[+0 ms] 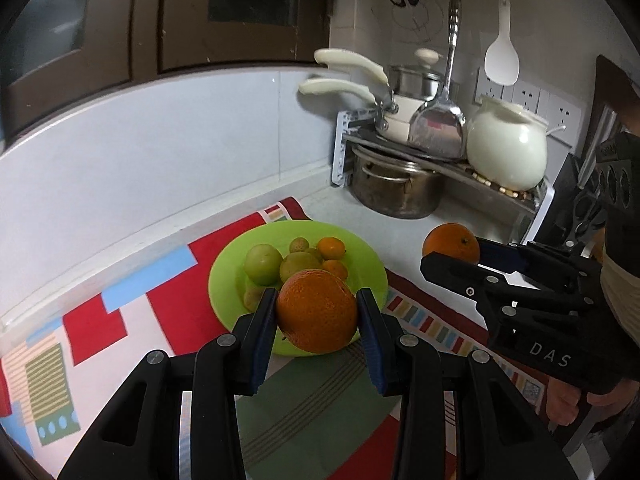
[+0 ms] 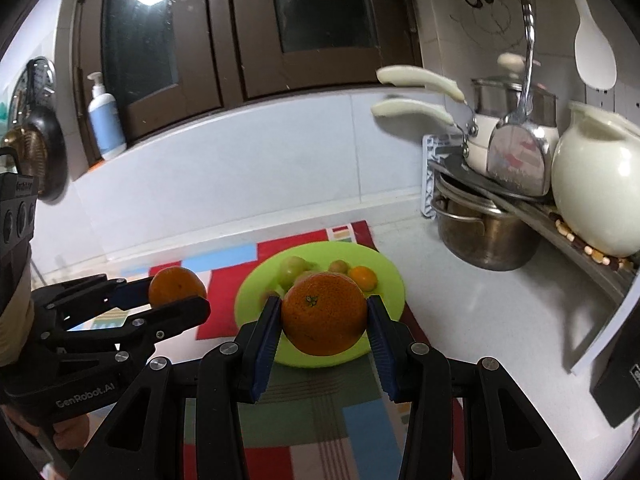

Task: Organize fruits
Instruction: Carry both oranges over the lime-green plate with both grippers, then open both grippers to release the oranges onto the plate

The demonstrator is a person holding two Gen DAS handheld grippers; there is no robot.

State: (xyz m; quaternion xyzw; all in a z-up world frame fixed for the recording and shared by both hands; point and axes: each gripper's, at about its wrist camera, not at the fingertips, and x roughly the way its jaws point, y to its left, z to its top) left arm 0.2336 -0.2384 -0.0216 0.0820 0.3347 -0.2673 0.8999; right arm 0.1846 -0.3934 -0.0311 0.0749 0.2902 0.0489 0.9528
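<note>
My left gripper is shut on a large orange and holds it above the near edge of a green plate. The plate holds several small green and orange fruits. My right gripper is shut on a second large orange, above the near part of the same plate. Each gripper shows in the other's view: the right one at the right with its orange, the left one at the left with its orange.
The plate sits on a patterned red, blue and green mat on a white counter. A corner rack at the back right holds pans, a steel pot and a white jar. A pump bottle stands on the window ledge.
</note>
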